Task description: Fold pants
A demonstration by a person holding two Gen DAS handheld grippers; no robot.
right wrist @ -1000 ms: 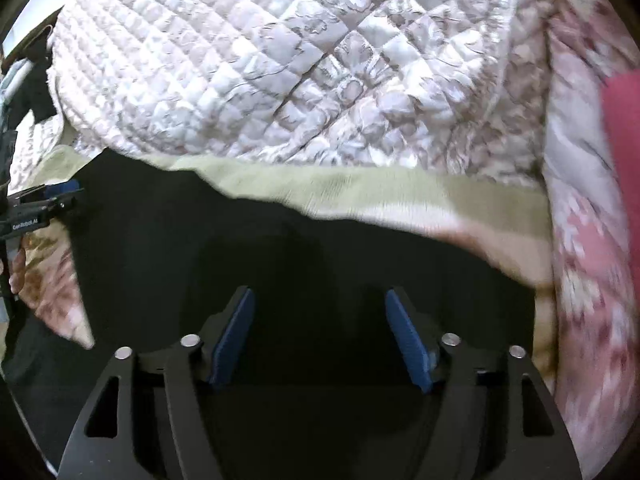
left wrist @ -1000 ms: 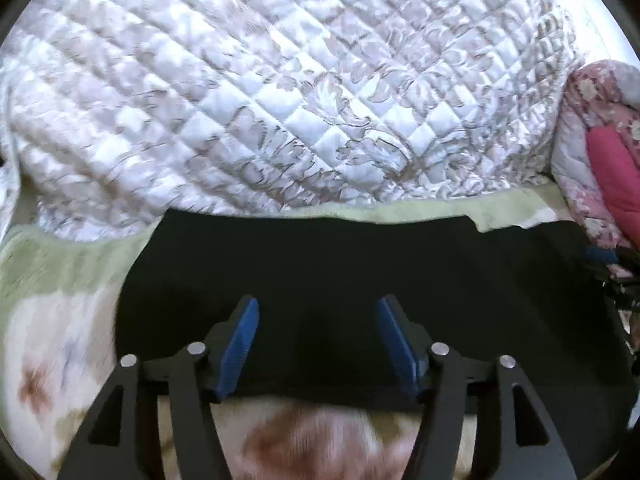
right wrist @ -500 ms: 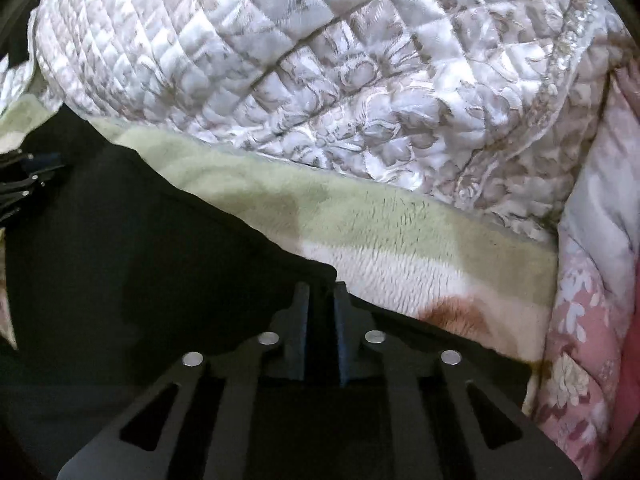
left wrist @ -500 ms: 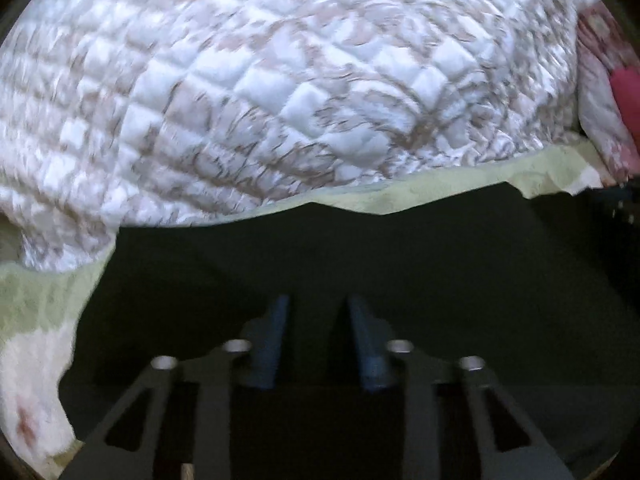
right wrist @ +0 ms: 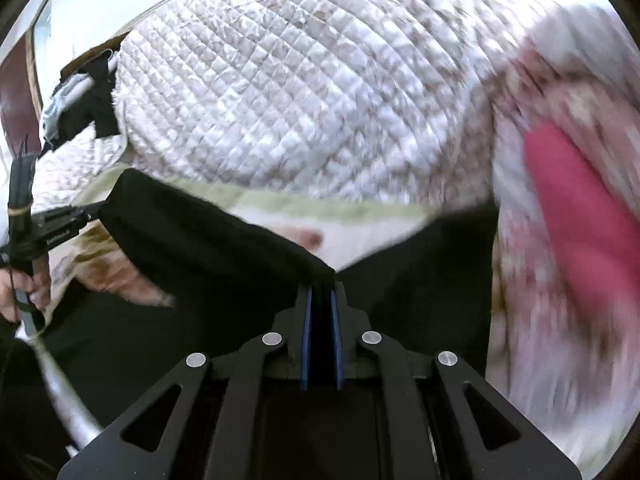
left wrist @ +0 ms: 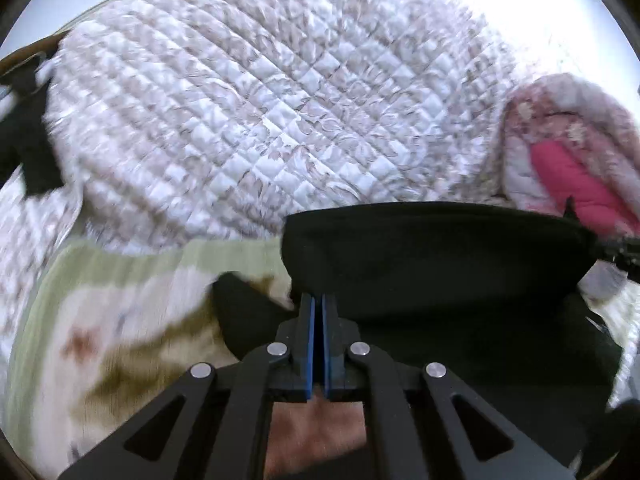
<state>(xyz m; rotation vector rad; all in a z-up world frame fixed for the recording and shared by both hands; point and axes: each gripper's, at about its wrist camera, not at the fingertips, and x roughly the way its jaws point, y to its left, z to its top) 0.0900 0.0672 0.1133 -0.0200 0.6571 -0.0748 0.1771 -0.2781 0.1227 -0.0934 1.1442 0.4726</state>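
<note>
Black pants (left wrist: 432,248), flat on the floral blanket (left wrist: 120,320) a sec ago, now hang lifted btwn two grippers, edge stretched taut. Left gripper (left wrist: 319,308) & right gripper (right wrist: 320,300), jaws wide a sec ago, have clamped onto the fabric. Quilted bedspread (left wrist: 260,120) behind. Fold prob. starting.
</note>
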